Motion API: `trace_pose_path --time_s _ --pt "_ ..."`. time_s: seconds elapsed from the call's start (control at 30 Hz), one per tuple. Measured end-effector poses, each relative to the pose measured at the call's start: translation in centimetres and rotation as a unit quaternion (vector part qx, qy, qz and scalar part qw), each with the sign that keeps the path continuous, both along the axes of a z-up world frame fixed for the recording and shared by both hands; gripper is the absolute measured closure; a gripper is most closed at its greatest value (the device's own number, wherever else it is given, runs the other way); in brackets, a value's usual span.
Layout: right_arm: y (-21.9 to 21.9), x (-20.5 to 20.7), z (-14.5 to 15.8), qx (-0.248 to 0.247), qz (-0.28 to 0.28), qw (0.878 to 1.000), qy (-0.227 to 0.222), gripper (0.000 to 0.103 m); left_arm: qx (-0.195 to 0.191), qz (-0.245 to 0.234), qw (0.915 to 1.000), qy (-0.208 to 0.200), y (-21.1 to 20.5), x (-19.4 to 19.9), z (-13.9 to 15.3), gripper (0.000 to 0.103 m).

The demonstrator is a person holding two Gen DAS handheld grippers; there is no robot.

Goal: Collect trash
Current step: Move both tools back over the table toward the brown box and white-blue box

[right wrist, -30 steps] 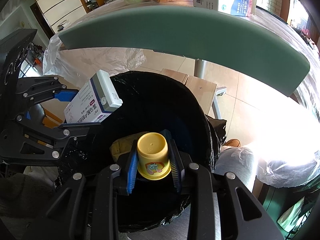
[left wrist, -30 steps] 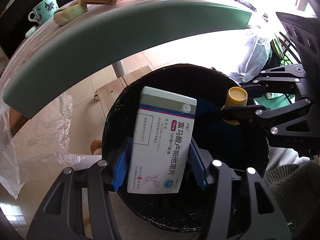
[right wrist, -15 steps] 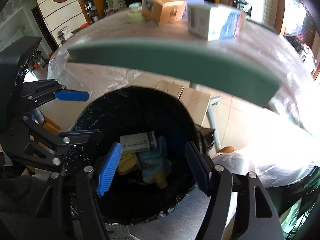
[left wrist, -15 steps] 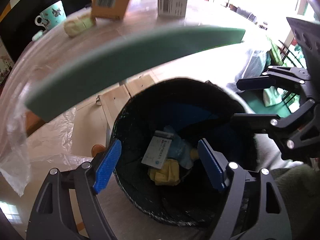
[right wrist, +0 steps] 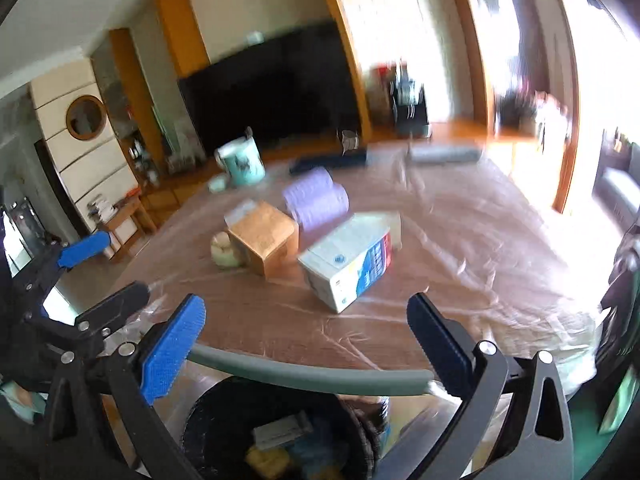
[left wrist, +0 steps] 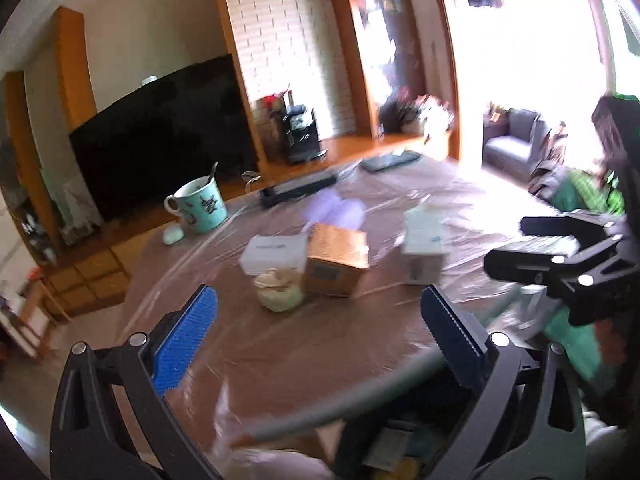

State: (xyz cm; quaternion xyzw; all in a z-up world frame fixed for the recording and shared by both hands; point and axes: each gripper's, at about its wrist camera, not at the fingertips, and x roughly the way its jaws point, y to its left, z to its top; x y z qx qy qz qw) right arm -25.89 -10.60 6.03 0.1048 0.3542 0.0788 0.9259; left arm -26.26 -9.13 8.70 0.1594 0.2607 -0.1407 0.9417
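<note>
My left gripper (left wrist: 318,294) is still opening wide above the table edge, with nothing between its blue pads. My right gripper (right wrist: 306,302) is opening the same way and also holds nothing. Below both, the black trash bin (right wrist: 208,408) holds the white medicine box (right wrist: 282,432) and yellow pieces (right wrist: 268,460). On the table ahead lie a brown cardboard box (left wrist: 336,264), a white and blue carton (right wrist: 348,264), a crumpled pale wad (left wrist: 280,292), a small white box (left wrist: 272,256) and purple rollers (right wrist: 316,200).
The table is covered with clear plastic sheet and has a grey-green padded rim (right wrist: 304,372). A teal mug (left wrist: 200,206) with a spoon stands at the far left. Dark flat devices (left wrist: 298,190) lie at the far edge. A television stands behind.
Both grippers let go over the bin: the medicine box and the yellow cup dropped in. Both jaws spread wide, and both grippers rose and tilted up from the bin to the tabletop.
</note>
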Motion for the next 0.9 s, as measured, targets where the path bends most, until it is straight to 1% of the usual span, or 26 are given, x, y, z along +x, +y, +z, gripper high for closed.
trace_pose_path --time_s 0.03,0.13,0.3,0.4,0.53,0.63,0.67,0.73,0.9 --pt "-0.3 1.3 -0.6 -0.004 -0.014 1.000 0.011 0.004 0.015 0.003 0.9999 0.002 -0.4 1.0 -0.5 0.001" --pt "-0.5 3.2 -1.6 -0.010 -0.033 0.999 0.032 0.004 0.041 -0.004 0.9990 0.017 -1.2 3.0 -2.0 0.001" --pt "-0.4 6.8 -3.0 0.003 -0.059 0.996 0.073 0.004 0.089 -0.017 0.9955 0.028 -2.2 5.1 -4.4 0.001" --pt "-0.3 8.6 -4.1 0.012 -0.066 0.993 0.097 0.004 0.098 -0.026 0.9942 0.036 -2.9 6.4 -5.0 0.001" --pt "0.3 10.0 -5.3 0.003 -0.064 0.990 0.125 0.008 0.106 -0.032 0.9929 0.043 -3.5 7.4 -5.6 0.001" --pt "0.3 10.4 -5.7 -0.008 -0.063 0.990 0.127 0.011 0.101 -0.036 0.9929 0.051 -3.9 8.0 -5.7 0.001" --pt "0.3 10.6 -5.7 -0.019 -0.066 0.990 0.126 0.015 0.099 -0.037 0.9929 0.056 -4.0 8.3 -5.8 0.001" --pt "0.1 10.6 -5.7 -0.042 -0.073 0.989 0.122 0.016 0.096 -0.039 0.9925 0.065 -4.3 8.9 -6.1 0.001" --pt "-0.9 11.0 -5.8 -0.055 -0.085 0.988 0.119 0.017 0.100 -0.039 0.9917 0.071 -5.1 9.8 -6.5 0.012"
